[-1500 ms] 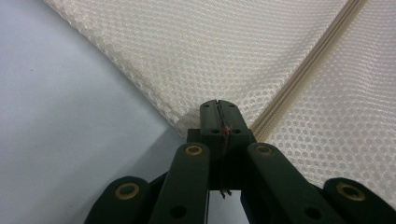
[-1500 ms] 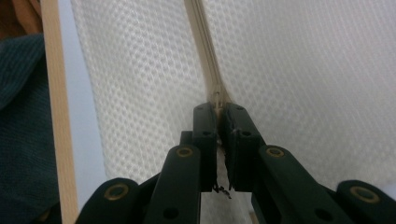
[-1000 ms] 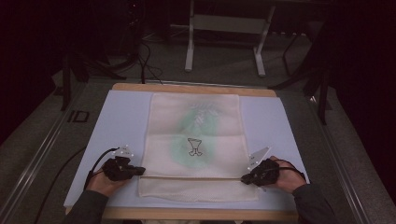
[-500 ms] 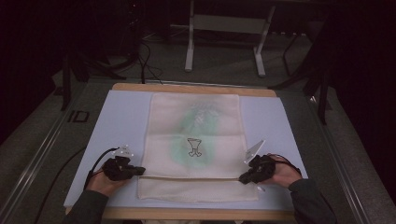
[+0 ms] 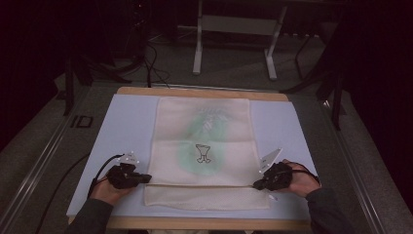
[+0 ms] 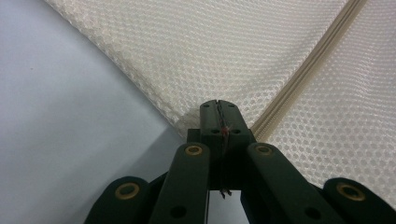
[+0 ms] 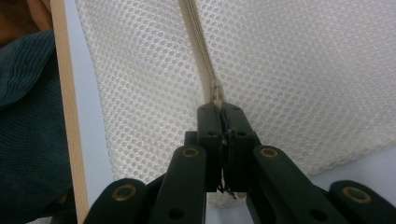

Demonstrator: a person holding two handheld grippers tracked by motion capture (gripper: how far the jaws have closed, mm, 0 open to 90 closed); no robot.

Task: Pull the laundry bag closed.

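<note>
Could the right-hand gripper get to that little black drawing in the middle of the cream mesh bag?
Probably yes: nothing lies between the right gripper and the small black drawing on the cream mesh bag, but its jaws look clamped at the zipper.

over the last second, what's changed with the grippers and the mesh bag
The right gripper has slid a little toward the left along the zipper, jaws shut on the zipper pull. The left gripper stays clamped on the mesh bag edge. The bag has not shifted on the table.

— Any lettering out there? 
— Just one: dark letters reading "ID" on the grey floor strip [image 5: 79,121] left of the pale blue table. 
— And the cream mesh bag [image 5: 203,127]? 
— A small black outline figure [image 5: 202,153] printed there, no words I can read.
</note>
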